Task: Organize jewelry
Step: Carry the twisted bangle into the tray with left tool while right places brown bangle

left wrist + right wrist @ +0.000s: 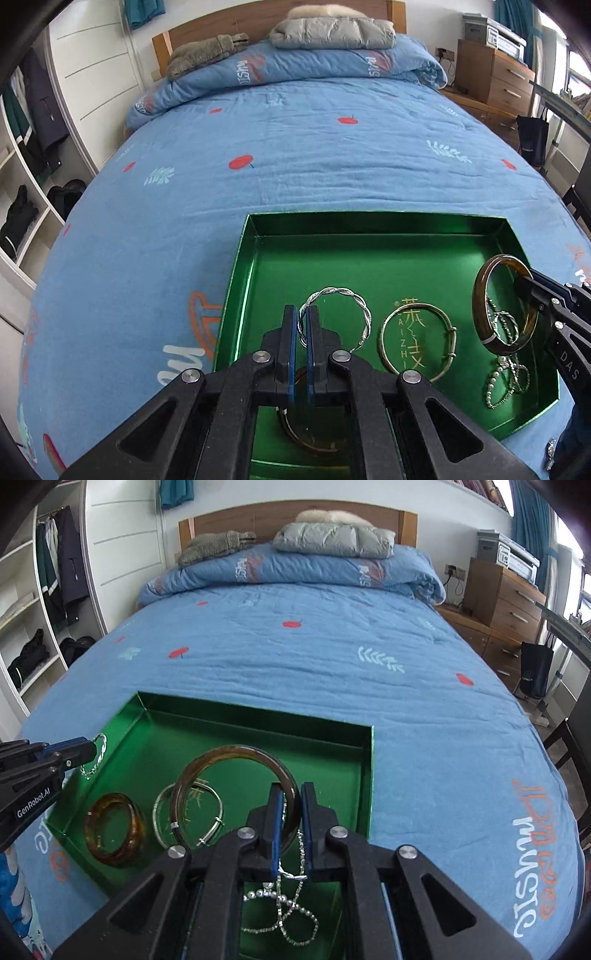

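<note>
A green tray (pixel 369 223) lies on the blue bed cover. My left gripper (pixel 302 319) is shut on a twisted silver bracelet (pixel 345 293), held upright above the tray's left part. My right gripper (pixel 291 801) is shut on a dark brown bangle (pixel 229 751), held upright over the tray's right side. A thin silver chain (pixel 301 845) runs up between the right fingers; I cannot tell whether it is pinched. In the tray lie a gold bangle (pixel 421 305), an amber bangle (pixel 110 853) and a beaded silver chain (pixel 295 912). Each gripper shows in the other's view: the right gripper (pixel 524 280) and the left gripper (pixel 90 751).
The bed cover (pixel 295 147) stretches far beyond the tray. A folded quilt (pixel 295 70) with a grey jacket (pixel 332 31) lies at the headboard. Open wardrobe shelves (pixel 22 177) stand to the left. A wooden dresser (pixel 495 77) is on the right. A small silver item (pixel 550 448) lies on the cover beside the tray.
</note>
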`<move>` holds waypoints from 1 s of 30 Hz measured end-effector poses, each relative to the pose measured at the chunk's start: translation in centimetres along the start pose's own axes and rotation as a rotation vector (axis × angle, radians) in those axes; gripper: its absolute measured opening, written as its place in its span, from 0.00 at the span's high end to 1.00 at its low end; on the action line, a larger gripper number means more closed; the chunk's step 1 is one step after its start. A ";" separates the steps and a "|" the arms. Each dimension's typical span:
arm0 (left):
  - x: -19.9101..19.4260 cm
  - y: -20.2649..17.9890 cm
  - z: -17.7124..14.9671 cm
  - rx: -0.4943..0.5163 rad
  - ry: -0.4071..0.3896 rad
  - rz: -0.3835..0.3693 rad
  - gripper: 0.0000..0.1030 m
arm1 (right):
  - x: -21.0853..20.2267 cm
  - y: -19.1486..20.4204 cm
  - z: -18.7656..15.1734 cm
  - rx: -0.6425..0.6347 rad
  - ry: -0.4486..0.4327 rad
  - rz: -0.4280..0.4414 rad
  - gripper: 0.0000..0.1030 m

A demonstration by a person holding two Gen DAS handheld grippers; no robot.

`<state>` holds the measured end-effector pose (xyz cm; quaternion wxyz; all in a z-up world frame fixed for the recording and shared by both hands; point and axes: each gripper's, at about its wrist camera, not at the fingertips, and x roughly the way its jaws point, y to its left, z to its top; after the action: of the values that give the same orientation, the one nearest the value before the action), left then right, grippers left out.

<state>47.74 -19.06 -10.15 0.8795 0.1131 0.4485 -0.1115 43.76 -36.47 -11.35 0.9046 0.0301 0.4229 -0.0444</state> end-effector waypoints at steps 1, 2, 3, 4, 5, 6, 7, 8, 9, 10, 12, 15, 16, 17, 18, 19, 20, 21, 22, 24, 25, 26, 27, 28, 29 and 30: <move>0.9 0.0 0.1 -0.006 0.026 0.001 0.95 | 0.9 0.1 0.0 -0.007 0.032 -0.011 0.92; 1.7 0.1 0.1 -0.011 0.046 0.005 0.95 | 1.6 0.1 -0.1 -0.011 0.056 -0.015 0.92; 2.3 0.2 0.1 -0.013 0.062 0.009 0.96 | 2.2 0.1 -0.1 -0.013 0.077 -0.017 0.92; 2.9 0.2 0.1 -0.016 0.078 0.013 0.96 | 2.7 0.1 -0.1 -0.017 0.094 -0.021 0.92; 3.4 0.2 0.1 -0.018 0.092 0.015 0.95 | 3.1 0.0 -0.1 -0.022 0.107 -0.026 0.92; 3.8 0.2 0.0 -0.018 0.102 0.016 0.95 | 3.3 0.1 -0.2 -0.026 0.117 -0.030 0.92; 4.1 0.2 -0.1 -0.017 0.112 0.021 0.95 | 3.5 0.2 -0.3 -0.032 0.126 -0.031 0.92; 4.5 0.2 -0.2 -0.016 0.121 0.025 0.95 | 3.6 0.2 -0.3 -0.038 0.130 -0.035 0.92; 4.5 0.2 -0.3 -0.017 0.117 0.025 0.95 | 3.7 0.2 -0.2 -0.041 0.131 -0.038 0.91; 4.6 0.2 -0.3 -0.017 0.114 0.023 0.95 | 3.8 0.2 -0.2 -0.043 0.135 -0.038 0.91; 4.6 0.3 -0.2 -0.015 0.120 0.019 0.95 | 3.8 0.1 -0.1 -0.038 0.139 -0.032 0.91; 3.9 1.0 0.0 -0.048 0.113 0.000 0.93 | 3.3 -0.2 0.2 -0.022 0.140 -0.023 0.90; 3.4 1.4 0.1 -0.058 0.105 -0.016 0.87 | 2.8 -0.3 0.5 -0.015 0.130 -0.019 0.90; 2.9 1.6 0.3 -0.066 0.097 -0.032 0.82 | 1.9 -0.6 0.6 -0.005 0.115 -0.004 0.89; 1.9 1.9 0.3 -0.072 0.084 -0.036 0.69 | 0.7 -0.8 0.7 0.002 0.096 0.012 0.88; 0.9 2.3 0.3 -0.077 0.063 -0.027 0.60 | -0.6 -0.9 0.7 0.006 0.075 0.017 0.86; -0.6 2.6 0.2 -0.081 0.036 -0.019 0.58 | -2.1 -1.1 0.7 0.009 0.053 0.018 0.86; -1.9 2.8 0.0 -0.081 0.016 -0.016 0.58 | -3.6 -1.3 0.6 0.013 0.031 0.026 0.85; -3.5 3.0 -0.2 -0.081 -0.002 -0.009 0.57 | -5.5 -1.5 0.3 0.018 0.003 0.035 0.85; -6.7 3.5 -1.2 -0.086 -0.049 0.011 0.50 | -9.1 -1.9 -0.5 0.022 -0.047 0.041 0.84; -8.4 3.6 -1.9 -0.085 -0.074 0.021 0.44 | -10.8 -2.0 -1.0 0.023 -0.070 0.044 0.84; -10.1 3.7 -2.7 -0.086 -0.098 0.046 0.42 | -12.6 -2.1 -1.6 0.023 -0.092 0.047 0.84; -11.9 3.8 -3.7 -0.086 -0.126 0.064 0.41 | -14.1 -2.2 -2.2 0.023 -0.109 0.048 0.83; -13.4 3.8 -4.7 -0.086 -0.148 0.066 0.38 | -15.9 -2.2 -3.1 0.022 -0.130 0.048 0.82; -14.8 3.7 -5.7 -0.088 -0.160 0.068 0.37 | -17.3 -2.2 -3.8 0.023 -0.148 0.048 0.81; -16.2 3.7 -6.8 -0.091 -0.176 0.069 0.35 | -18.6 -2.3 -4.6 0.024 -0.162 0.045 0.77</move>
<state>34.34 -12.00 -0.50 0.9230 0.0780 0.3702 -0.0702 28.13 -37.29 -0.12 0.9361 0.0467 0.3472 -0.0311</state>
